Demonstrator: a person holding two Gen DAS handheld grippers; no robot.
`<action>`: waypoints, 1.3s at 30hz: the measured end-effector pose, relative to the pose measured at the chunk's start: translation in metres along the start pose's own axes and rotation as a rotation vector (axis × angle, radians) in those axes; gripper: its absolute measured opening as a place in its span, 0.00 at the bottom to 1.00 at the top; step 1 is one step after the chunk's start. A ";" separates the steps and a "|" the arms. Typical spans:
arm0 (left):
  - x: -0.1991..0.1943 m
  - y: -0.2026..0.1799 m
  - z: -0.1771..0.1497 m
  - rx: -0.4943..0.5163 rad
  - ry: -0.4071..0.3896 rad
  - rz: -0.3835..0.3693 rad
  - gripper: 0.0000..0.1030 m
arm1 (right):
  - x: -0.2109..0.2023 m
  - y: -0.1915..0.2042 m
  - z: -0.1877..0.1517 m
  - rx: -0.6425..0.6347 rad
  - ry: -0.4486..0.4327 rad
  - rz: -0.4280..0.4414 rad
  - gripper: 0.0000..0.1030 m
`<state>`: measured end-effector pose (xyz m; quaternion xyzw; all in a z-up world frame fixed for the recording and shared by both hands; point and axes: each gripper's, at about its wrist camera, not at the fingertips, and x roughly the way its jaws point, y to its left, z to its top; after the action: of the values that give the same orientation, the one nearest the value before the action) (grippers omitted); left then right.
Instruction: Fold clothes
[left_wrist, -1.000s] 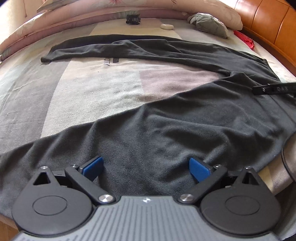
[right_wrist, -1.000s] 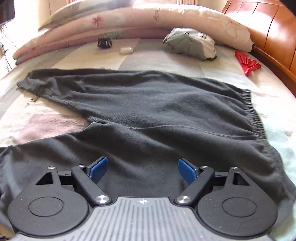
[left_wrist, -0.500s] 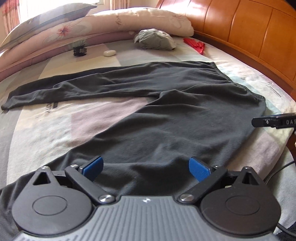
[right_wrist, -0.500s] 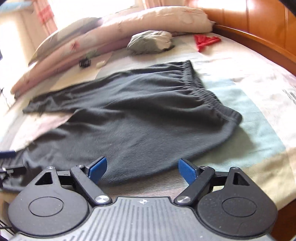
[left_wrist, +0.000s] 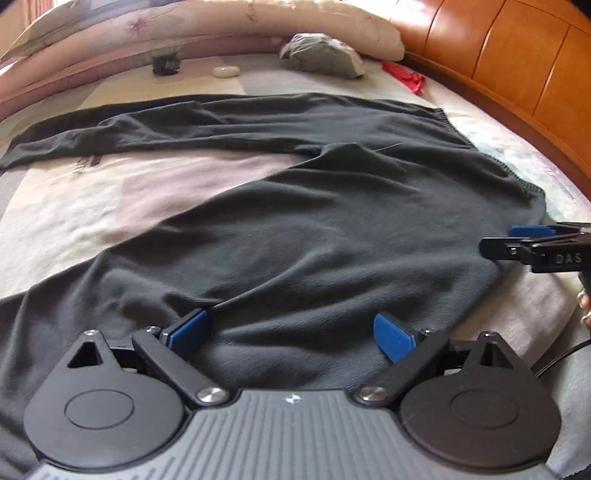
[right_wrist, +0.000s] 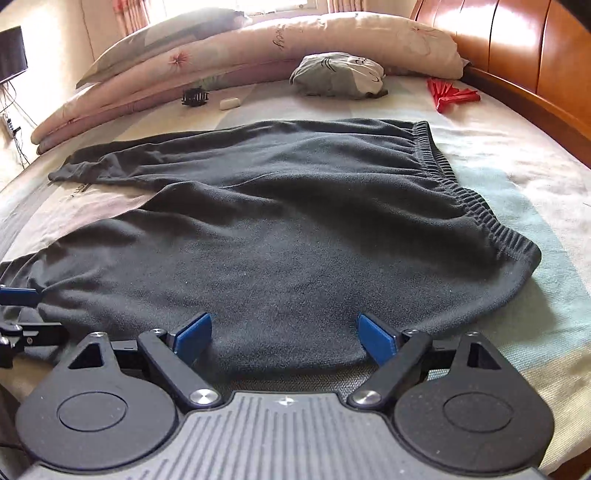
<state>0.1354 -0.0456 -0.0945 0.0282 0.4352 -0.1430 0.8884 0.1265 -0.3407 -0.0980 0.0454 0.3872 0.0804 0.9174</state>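
Dark sweatpants (right_wrist: 288, 229) are spread flat across the bed (right_wrist: 517, 177), legs running off left, ribbed waistband (right_wrist: 476, 206) on the right. Left tool (left_wrist: 291, 332) gapes wide over the near leg, nothing pinched. Right tool (right_wrist: 284, 330) is opening over the near hem, empty. Soft, floppy fleece, so I'd pinch hem and waistband.

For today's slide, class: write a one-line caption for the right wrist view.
Right gripper, jaws opening, poised over near edge of dark trousers spread on bed.
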 end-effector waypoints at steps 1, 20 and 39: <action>-0.004 0.005 0.001 -0.015 0.005 -0.006 0.92 | -0.002 -0.001 -0.003 -0.005 -0.003 0.007 0.92; 0.045 0.047 0.081 -0.111 -0.015 -0.159 0.90 | 0.003 0.008 -0.002 -0.004 0.016 -0.023 1.00; 0.010 0.082 0.072 -0.158 -0.043 -0.075 0.89 | 0.006 0.012 -0.004 -0.034 0.008 -0.037 1.00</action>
<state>0.2193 0.0186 -0.0635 -0.0615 0.4270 -0.1418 0.8910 0.1269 -0.3276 -0.1035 0.0225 0.3903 0.0701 0.9177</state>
